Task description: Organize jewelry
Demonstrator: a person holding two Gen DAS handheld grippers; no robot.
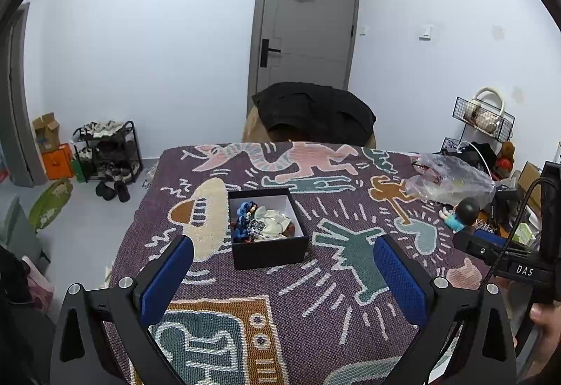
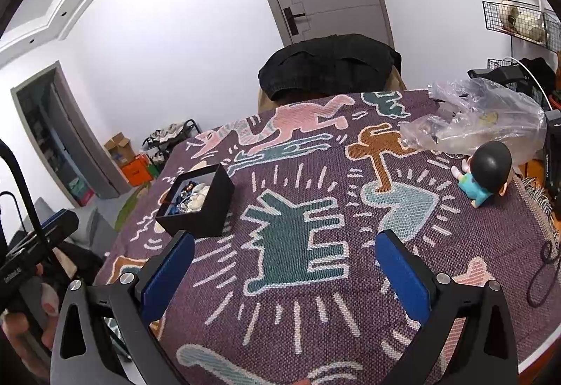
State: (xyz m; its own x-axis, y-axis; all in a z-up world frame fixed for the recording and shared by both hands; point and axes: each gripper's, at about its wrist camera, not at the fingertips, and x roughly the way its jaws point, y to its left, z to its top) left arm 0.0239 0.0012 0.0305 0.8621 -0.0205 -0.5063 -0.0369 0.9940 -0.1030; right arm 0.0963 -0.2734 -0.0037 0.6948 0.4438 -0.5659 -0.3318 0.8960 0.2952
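Note:
A black open box [image 1: 270, 246] stands on the patterned tablecloth [image 1: 329, 308]. It holds a tangle of jewelry [image 1: 261, 222]: blue beads, metal pieces and a pale item. My left gripper [image 1: 284, 250] is open and empty, with its jaws wide just in front of the box. In the right wrist view the box [image 2: 207, 206] lies to the left, with the jewelry [image 2: 191, 197] inside. My right gripper [image 2: 284, 244] is open and empty over the cloth [image 2: 298, 308], to the right of the box.
A crumpled clear plastic bag [image 2: 480, 118] lies at the table's far right. A small doll with a black head [image 2: 485, 171] sits beside it. A chair draped with a black jacket [image 1: 315, 111] stands behind the table. A wire rack [image 1: 485, 118] stands at right.

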